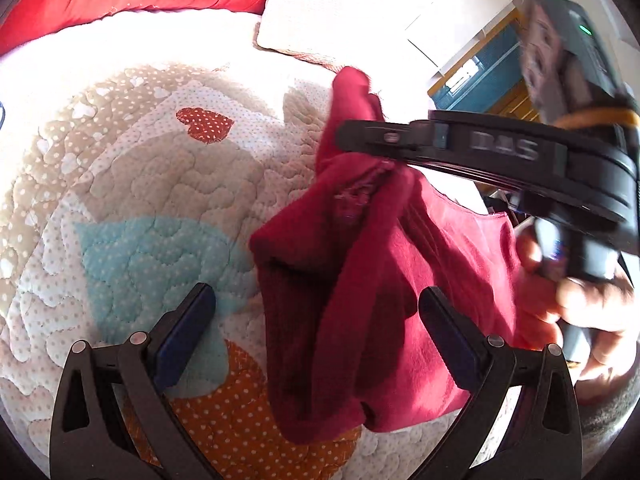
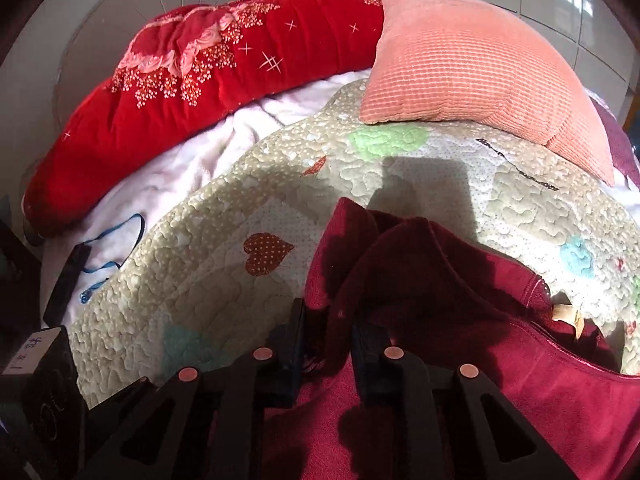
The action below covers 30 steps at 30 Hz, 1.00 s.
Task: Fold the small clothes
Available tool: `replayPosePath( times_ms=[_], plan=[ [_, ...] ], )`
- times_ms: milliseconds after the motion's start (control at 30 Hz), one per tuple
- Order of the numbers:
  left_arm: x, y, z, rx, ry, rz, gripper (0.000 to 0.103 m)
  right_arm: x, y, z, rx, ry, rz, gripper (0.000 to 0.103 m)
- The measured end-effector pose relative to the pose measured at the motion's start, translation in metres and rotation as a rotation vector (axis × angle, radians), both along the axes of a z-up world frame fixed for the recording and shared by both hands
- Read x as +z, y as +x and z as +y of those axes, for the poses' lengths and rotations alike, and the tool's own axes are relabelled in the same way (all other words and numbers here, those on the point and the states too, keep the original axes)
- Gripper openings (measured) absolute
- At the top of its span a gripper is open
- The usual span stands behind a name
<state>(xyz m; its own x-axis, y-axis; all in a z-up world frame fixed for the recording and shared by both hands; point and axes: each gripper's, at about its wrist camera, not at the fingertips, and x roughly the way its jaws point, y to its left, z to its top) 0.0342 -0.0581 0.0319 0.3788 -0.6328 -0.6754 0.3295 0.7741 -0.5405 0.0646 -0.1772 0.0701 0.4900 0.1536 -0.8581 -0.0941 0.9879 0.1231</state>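
Observation:
A small dark red fleece garment (image 1: pixel 360 264) hangs bunched above the quilted bed cover (image 1: pixel 132 184). My right gripper (image 1: pixel 360 140) comes in from the right in the left wrist view and is shut on the garment's upper edge, lifting it. In the right wrist view the right gripper (image 2: pixel 328 320) pinches a fold of the garment (image 2: pixel 440 280), which drapes to the right with a tan label showing. My left gripper (image 1: pixel 316 304) is open, its fingers on either side of the hanging cloth, not gripping it.
A red embroidered quilt (image 2: pixel 200 76) lies rolled at the bed's far side. A salmon ribbed pillow (image 2: pixel 472 68) rests at the far right. A dark device with a blue cord (image 2: pixel 72 276) lies at the left on a pale pink blanket (image 2: pixel 168 176).

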Motion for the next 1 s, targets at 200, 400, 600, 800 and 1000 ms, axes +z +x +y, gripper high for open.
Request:
replayPosePath(
  times_ms=[200,400,600,800,1000],
  plan=[
    [0.002,0.011,-0.011,0.005,-0.011,-0.027,0.102,0.014,-0.015,-0.014,-0.037,0.057,-0.033,0.018],
    [0.005,0.018,-0.019,-0.029,-0.02,-0.038,0.07,0.012,-0.025,-0.024,-0.053,0.069,-0.019,0.018],
    [0.004,0.009,-0.031,-0.069,0.021,-0.074,0.056,0.005,-0.027,-0.026,-0.07,0.098,-0.022,0.018],
    [0.001,0.007,-0.035,-0.063,0.025,-0.079,0.055,0.004,-0.032,-0.03,-0.091,0.125,-0.045,0.018],
    [0.011,-0.017,-0.041,-0.07,0.048,-0.139,0.027,0.021,-0.053,-0.037,-0.097,0.134,-0.11,0.017]
  ],
)
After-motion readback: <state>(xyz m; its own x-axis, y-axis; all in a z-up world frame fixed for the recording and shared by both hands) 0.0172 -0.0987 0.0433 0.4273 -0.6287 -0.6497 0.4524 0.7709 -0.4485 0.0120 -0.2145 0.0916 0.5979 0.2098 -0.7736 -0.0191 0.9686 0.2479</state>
